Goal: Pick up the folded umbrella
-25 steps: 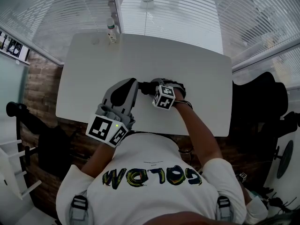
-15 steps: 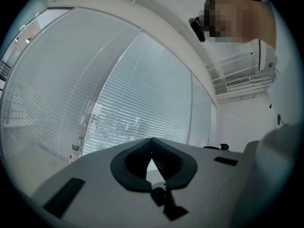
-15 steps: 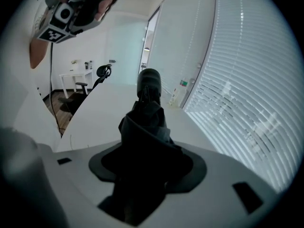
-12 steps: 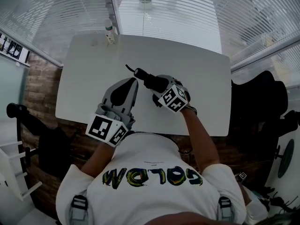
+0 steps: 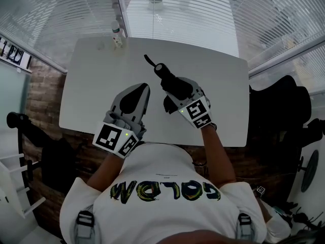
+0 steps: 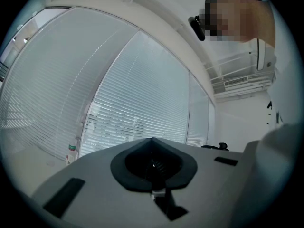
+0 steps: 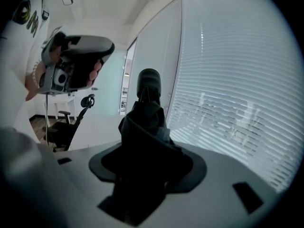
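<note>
The folded black umbrella (image 5: 169, 81) is lifted off the white table (image 5: 223, 100), tilted with its handle end and strap toward the far left. My right gripper (image 5: 176, 93) is shut on its bundled fabric. In the right gripper view the umbrella (image 7: 146, 122) fills the gap between the jaws and its round end stands up ahead. My left gripper (image 5: 144, 87) rests over the table's near edge, to the left of the umbrella. Its fingers meet at the tip with nothing between them. The left gripper view (image 6: 153, 164) shows only blinds ahead.
A small bottle (image 5: 117, 34) stands at the table's far left edge, by the window blinds (image 5: 193, 9). A black office chair (image 5: 284, 111) sits to the right of the table. The person's body presses against the near edge.
The right gripper has risen off the table with the umbrella, swinging its handle end up and toward the far side. The left gripper has stayed put.
</note>
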{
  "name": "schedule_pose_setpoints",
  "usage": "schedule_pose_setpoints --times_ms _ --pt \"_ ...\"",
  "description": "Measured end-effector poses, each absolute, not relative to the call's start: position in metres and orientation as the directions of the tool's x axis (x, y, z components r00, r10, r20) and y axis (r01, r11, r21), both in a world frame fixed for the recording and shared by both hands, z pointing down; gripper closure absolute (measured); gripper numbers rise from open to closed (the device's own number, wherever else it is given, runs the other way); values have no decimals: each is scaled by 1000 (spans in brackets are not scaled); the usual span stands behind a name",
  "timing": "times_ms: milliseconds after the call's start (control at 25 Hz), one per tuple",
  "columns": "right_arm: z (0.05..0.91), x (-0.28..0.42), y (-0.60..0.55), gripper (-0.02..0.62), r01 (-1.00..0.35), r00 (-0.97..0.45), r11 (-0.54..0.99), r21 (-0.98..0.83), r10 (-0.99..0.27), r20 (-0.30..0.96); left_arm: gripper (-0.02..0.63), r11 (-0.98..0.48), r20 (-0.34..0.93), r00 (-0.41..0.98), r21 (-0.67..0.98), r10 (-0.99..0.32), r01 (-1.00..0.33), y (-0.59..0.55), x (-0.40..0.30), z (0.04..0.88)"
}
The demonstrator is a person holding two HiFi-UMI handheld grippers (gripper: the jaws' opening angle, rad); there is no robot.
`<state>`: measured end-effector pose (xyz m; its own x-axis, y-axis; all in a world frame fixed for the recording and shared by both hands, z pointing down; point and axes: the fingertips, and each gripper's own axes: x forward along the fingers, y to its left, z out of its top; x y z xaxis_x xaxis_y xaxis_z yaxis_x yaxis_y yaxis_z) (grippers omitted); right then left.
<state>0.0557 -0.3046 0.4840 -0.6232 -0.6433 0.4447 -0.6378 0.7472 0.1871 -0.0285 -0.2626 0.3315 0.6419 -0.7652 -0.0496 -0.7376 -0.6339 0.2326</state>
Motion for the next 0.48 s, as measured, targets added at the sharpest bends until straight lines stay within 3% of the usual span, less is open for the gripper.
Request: schedule_pose_setpoints --times_ms 480 --pt "384 98 -276 365 -758 -620 643 109 -763 186 595 -633 -50 640 228 -767 -740 -262 -25 330"
